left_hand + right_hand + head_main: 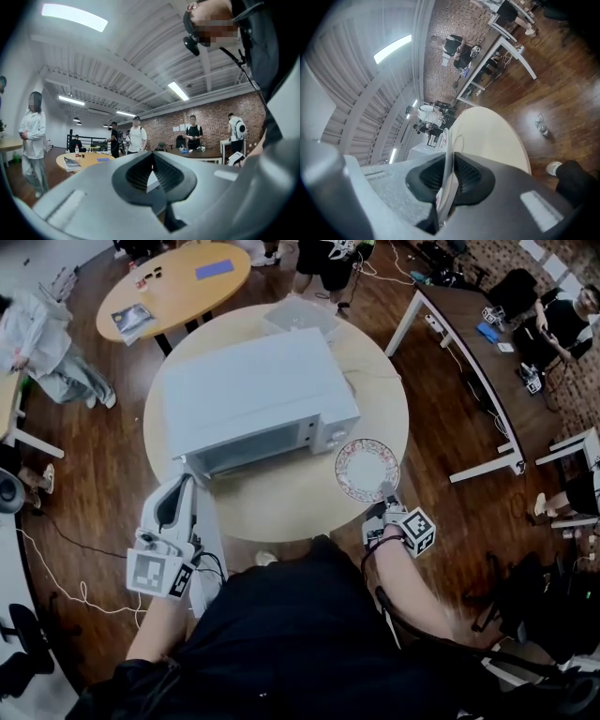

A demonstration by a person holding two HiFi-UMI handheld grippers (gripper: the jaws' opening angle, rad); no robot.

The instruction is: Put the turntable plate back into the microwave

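leftmost, the left gripper [186, 480] reaches level to the front left corner of the white microwave [253, 390]. its jaws are drawn together at the tips, with nothing clearly caught between them. just beside it a white panel [208, 545], seemingly the open door, juts from that corner toward the person. the microwave sits on a round beige table [281, 512]. right of its control side, the right gripper [382, 501] pinches the near rim of the patterned turntable plate [367, 468], which is outside the oven, over the table.

Open lab-office: brick wall [206, 117], wood floor [450, 512], desks [469, 343], round tables [178, 282].
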